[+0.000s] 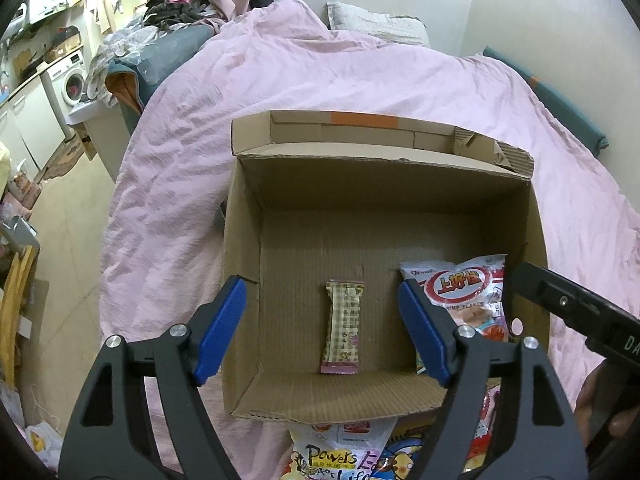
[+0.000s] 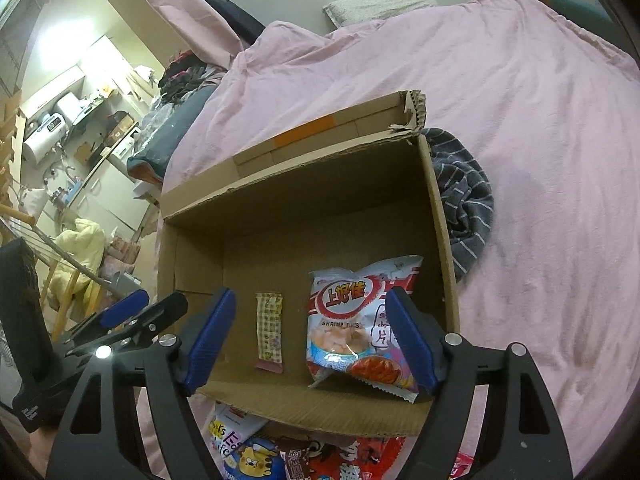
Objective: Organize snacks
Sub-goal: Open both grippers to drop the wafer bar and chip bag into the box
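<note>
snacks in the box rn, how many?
2. Wrapped bar lies on the floor of the cardboard box near the middle; shrimp flakes bag sits to its right by the wall. More packets outside, partly hidden.

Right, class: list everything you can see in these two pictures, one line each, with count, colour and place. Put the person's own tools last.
cardboard box: one, brown, open, on the bed cover
shrimp chip bag: one, white and red, inside the box, right side
snack bar: one, checked beige with pink ends, flat on the box floor, left of the bag
loose snack packets: several, mixed colours, on the bed in front of the box
bed cover: one, pink, under the box
striped cloth: one, grey, right of the box
pillow: one, pale, behind
left gripper: blue pads, open, over the box
right gripper: blue pads, open, over the box
</note>
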The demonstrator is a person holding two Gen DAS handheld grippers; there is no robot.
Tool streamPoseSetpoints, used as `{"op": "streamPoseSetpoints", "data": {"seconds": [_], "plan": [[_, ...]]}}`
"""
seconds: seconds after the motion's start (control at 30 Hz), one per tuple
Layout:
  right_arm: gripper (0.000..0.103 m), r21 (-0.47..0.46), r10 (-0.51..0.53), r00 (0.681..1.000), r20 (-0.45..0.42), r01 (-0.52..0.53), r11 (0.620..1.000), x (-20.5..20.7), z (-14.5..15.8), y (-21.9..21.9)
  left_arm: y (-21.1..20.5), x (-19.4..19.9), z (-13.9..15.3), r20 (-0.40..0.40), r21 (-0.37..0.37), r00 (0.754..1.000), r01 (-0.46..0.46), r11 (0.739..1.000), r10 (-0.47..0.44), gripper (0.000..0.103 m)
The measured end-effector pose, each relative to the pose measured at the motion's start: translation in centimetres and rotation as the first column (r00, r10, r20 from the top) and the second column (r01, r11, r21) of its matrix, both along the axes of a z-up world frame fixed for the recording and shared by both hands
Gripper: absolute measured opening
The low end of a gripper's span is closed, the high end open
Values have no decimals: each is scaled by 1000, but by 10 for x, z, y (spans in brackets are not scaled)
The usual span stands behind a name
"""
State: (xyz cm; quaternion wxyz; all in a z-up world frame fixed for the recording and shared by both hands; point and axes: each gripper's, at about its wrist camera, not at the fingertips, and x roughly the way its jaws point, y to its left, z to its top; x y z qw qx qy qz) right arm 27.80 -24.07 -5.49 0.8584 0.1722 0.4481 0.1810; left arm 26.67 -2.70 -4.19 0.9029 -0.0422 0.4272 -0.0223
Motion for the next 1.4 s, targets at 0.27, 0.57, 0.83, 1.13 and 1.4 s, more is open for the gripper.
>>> {"op": "streamPoseSetpoints", "data": {"seconds": [0.27,0.57,0.83,1.13,1.4], "plan": [[80,-20,32,997,66,-30,999,-7,15,9,6,-8,7,50,-57,999,4,998,-1,76],[100,-63,7,971,239,9,998,-38,50,8,17,-31,29,156,-48,986,-56,997,63,95],[103,-47,-8,964,264,21,999,-63,67,3,21,-61,49,235,-24,971,-46,999,51,98],[103,-53,-60,968,244,75,996,-96,59,-7,24,-101,41,237,-36,971,-4,999,12,98],[103,-104,-45,981,188,66,992,-119,46,-8,26,-122,23,111,-29,994,-10,1000,13,98]]}}
